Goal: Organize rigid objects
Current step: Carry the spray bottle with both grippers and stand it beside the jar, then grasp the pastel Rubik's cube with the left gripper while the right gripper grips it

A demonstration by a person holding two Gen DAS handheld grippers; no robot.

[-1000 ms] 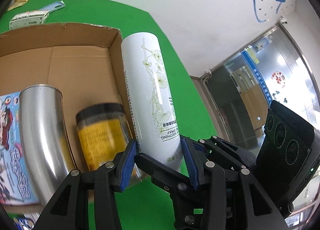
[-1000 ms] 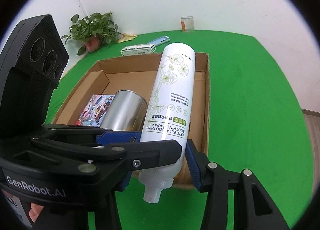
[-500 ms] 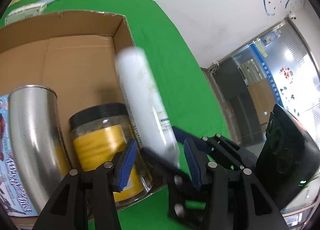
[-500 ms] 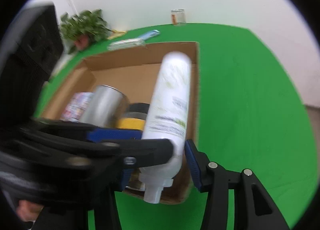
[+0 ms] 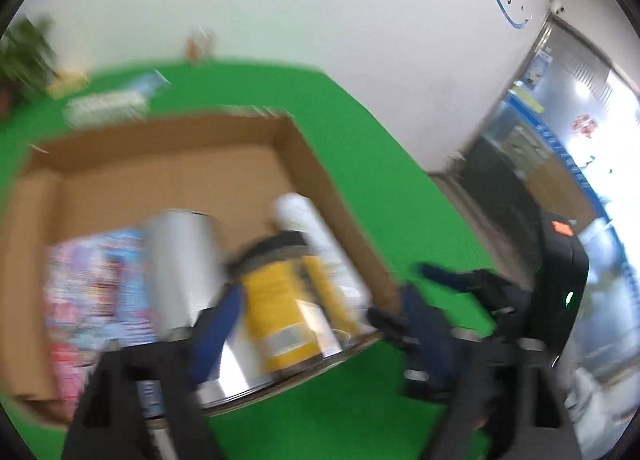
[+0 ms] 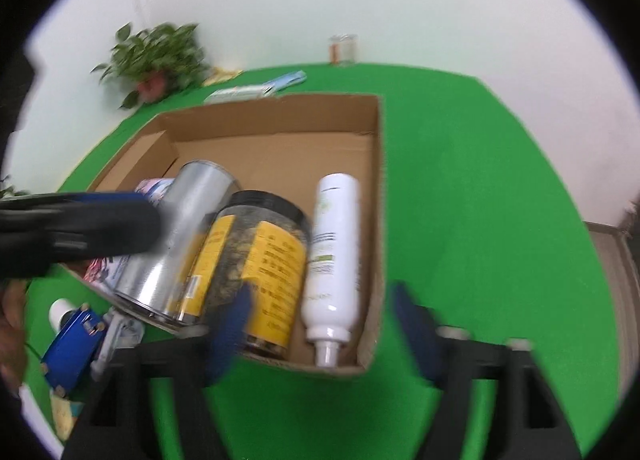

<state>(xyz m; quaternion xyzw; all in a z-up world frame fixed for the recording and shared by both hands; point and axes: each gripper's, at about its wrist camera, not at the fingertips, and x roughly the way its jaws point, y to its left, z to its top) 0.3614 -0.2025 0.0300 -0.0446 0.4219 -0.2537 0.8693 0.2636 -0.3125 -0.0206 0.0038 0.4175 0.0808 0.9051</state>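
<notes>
Now both grippers are released: the right gripper (image 6: 320, 320) and the left gripper (image 5: 316, 324) have just been opening, and neither pair of pads presses on anything. The bottle (image 6: 332, 256) lies on its side in the box (image 6: 378, 164), along the right wall, its nozzle toward the near right corner, just beside the jar (image 6: 256, 268). The step in hand appears to be the release and withdrawal. To do it well, draw each gripper back along its own line with jaws kept wide, so no finger drags the bottle or knocks the jar against the can (image 6: 184, 228). Check that the bottle is settled before reaching for a further item. The right wrist view gives the bottle's full length, the nozzle, the jar label, loose items on the green table (image 6: 480, 180) off the box's near left corner, and part of a hand at the left frame edge. The left wrist view is heavily blurred; it alone shows the book (image 5: 96, 292) lying flat at the box's left side.
</notes>
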